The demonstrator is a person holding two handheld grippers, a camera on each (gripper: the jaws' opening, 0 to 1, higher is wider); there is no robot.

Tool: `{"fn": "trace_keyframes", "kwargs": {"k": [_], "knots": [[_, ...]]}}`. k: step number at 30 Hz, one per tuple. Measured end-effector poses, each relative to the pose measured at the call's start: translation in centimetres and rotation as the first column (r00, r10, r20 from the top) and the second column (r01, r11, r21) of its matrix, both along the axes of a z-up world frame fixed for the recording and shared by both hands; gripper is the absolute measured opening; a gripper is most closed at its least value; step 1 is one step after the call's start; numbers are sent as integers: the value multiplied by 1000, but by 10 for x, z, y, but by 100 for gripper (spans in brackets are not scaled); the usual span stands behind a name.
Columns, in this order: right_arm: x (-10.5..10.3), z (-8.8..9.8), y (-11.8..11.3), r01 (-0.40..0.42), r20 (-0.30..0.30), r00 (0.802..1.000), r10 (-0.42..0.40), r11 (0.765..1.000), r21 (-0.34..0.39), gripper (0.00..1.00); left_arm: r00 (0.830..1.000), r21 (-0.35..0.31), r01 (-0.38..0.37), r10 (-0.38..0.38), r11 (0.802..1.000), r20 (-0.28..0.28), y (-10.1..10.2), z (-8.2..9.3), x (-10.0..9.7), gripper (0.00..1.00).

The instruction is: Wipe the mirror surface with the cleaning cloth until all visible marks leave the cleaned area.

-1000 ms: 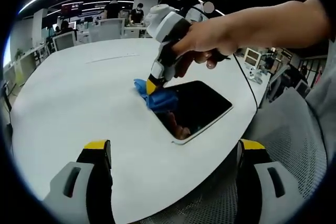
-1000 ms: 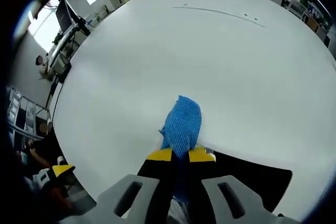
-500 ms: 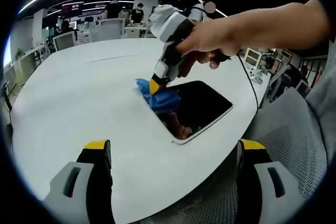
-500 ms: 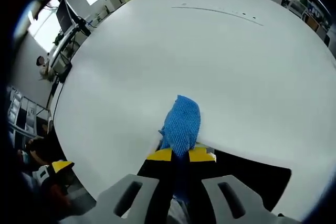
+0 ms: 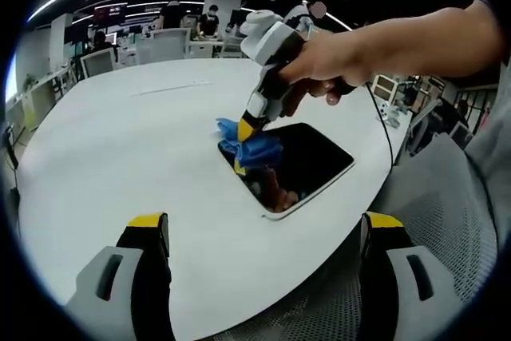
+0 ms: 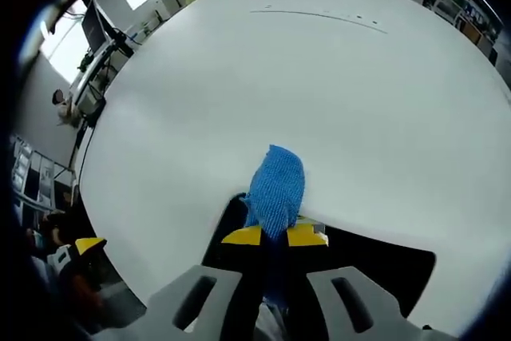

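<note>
Wiping works best if the right tongs (image 6: 274, 235), pinched tight on the blue cloth (image 5: 249, 149), press flat across the mirror (image 5: 307, 161) toward 3 o'clock, while the left tongs (image 5: 259, 229) wait wide open, holding nothing.

Left gripper view back from the table (image 5: 120, 141) edge, right gripper view close overhead, both sharing the mirror (image 5: 307, 161).

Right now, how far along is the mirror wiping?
Underway. The right claw is shut on the blue cloth, pressing it at the mirror's far corner. Marks can't be judged on the dark glass; the rest looks unwiped. The left claw hangs open, idle.
</note>
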State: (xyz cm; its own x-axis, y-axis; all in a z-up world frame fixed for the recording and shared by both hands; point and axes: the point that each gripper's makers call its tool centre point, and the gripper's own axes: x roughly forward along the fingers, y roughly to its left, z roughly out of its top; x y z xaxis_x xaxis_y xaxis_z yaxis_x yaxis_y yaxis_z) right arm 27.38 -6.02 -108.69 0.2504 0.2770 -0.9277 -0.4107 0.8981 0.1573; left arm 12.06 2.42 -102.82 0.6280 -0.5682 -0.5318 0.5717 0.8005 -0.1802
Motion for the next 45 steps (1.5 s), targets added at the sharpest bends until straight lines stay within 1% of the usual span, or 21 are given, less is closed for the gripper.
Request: {"fn": "trace_keyframes", "kwargs": {"k": [5,9,15,19,21,25,28,33,35,37,39,45], "knots": [[1,-1,-5,3,0,1000,-3,1000,-5,3,1000,0,3,-3,1000,-3,0,-1,0,99],[-6,4,-11,11,-2,1000,-11,1000,-8,3,1000,3,4,-4,1000,-1,-1,0,-1,99],[-5,3,-22,25,-3,1000,-25,999,-22,3,1000,0,4,-4,1000,-4,-1,0,-1,99],[-6,4,-25,29,-3,1000,-30,999,-25,3,1000,-1,4,-4,1000,-5,-1,0,-1,99],[-5,3,-25,33,-4,999,-33,999,-23,3,1000,-1,5,-5,1000,-4,-1,0,-1,99],[4,-5,-24,42,-4,999,-42,999,-26,3,1000,1,7,-7,1000,-5,-2,0,-1,99],[0,-4,-24,41,4,999,-41,999,-33,3,1000,2,6,-6,1000,-5,-1,-1,-1,99],[-5,-4,-22,43,-7,999,-43,998,-35,2,1000,-2,3,-3,1000,-4,-1,0,-1,99],[-13,0,-22,43,-4,999,-43,998,-34,2,1000,-2,2,-2,1000,-1,-1,0,-1,99],[-16,1,-22,44,-5,999,-44,998,-34,2,1000,-3,0,0,1000,0,-1,0,-1,99],[-14,-3,-21,43,-5,999,-43,999,-33,2,1000,-3,-2,2,1000,1,-1,1,0,99],[-21,-3,-20,48,-5,999,-48,998,-29,2,1000,-4,-7,7,1000,7,0,2,0,99]]}}
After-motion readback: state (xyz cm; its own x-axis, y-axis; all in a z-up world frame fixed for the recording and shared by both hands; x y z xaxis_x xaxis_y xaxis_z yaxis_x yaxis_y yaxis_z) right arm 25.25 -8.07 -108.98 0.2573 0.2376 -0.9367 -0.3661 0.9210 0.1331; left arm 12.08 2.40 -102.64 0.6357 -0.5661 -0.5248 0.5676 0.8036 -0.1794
